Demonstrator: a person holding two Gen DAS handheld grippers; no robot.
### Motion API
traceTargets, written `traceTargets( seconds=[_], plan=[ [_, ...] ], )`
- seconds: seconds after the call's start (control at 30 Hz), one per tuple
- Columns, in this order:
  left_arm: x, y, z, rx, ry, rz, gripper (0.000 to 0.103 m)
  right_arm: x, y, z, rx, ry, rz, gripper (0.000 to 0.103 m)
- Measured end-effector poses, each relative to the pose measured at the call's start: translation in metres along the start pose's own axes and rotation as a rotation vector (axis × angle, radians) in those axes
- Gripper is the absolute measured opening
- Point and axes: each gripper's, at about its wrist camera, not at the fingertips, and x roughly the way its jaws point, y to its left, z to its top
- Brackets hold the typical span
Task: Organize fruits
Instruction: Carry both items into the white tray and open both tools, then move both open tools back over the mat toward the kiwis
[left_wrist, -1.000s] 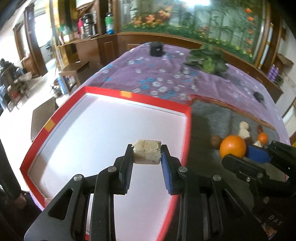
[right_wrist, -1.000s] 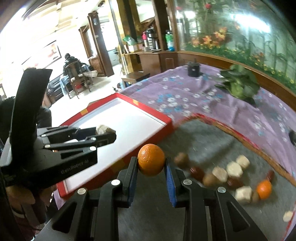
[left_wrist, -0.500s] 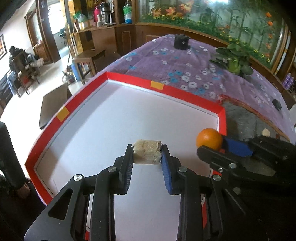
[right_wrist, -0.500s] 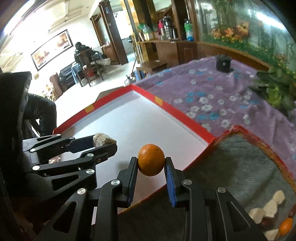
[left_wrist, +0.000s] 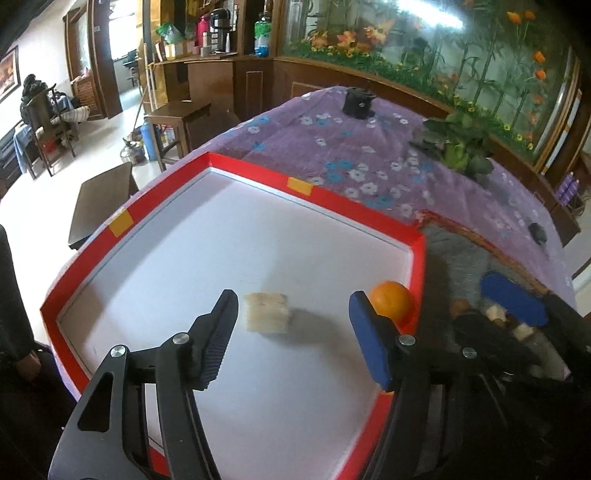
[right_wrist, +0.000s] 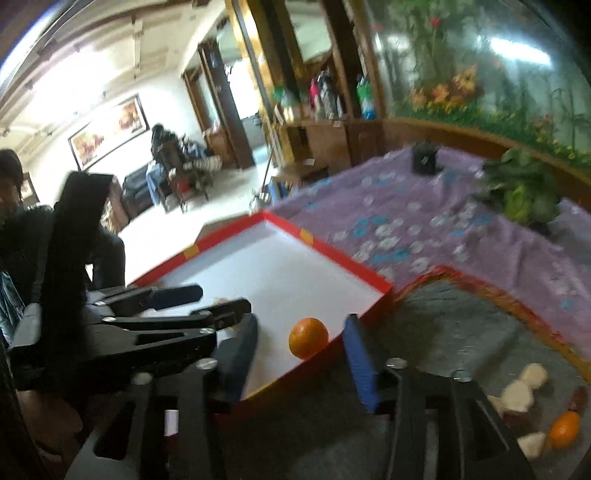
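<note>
**What we cannot make out**

We see the cube (left_wrist: 267, 313) smeared by motion; from the right wrist the left gripper (right_wrist: 207, 301) hides nearly all of it. Pale pieces (right_wrist: 524, 387) on the grey mat (right_wrist: 454, 332) stay blurred, some cut by the edge.

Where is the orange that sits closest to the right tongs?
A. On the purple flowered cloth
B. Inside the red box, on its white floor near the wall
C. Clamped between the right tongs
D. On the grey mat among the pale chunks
B: the orange lies on the white floor of the red box close to its near wall, and the right tongs, opening, have pads clear of it.
</note>
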Motion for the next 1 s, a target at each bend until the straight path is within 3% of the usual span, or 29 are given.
traceTargets(
  seconds=[0.07, 0.13, 0.33, 0.43, 0.5, 0.63, 1.0],
  plan=[
    [-0.003, -0.008, -0.002, 0.015, -0.005, -0.016, 0.063, -0.018, -0.003, -0.003, 0.006, -0.036, -0.008, 0.056],
    [-0.008, -0.019, -0.006, 0.036, -0.019, -0.026, 0.063, -0.037, -0.009, -0.009, 0.022, -0.053, -0.019, 0.064],
    [-0.022, -0.049, -0.015, 0.071, -0.067, -0.100, 0.063, -0.080, -0.023, -0.032, 0.014, -0.084, -0.097, 0.065],
    [-0.025, -0.065, -0.020, 0.115, -0.079, -0.116, 0.063, -0.103, -0.031, -0.050, 0.020, -0.115, -0.122, 0.075],
    [-0.026, -0.077, -0.024, 0.155, -0.080, -0.118, 0.063, -0.114, -0.041, -0.059, 0.057, -0.112, -0.132, 0.075],
    [-0.017, -0.097, -0.028, 0.201, -0.039, -0.176, 0.063, -0.130, -0.057, -0.073, 0.100, -0.118, -0.168, 0.075],
    [0.023, -0.126, -0.023, 0.268, 0.060, -0.194, 0.063, -0.135, -0.079, -0.095, 0.119, -0.084, -0.209, 0.075]
  ],
)
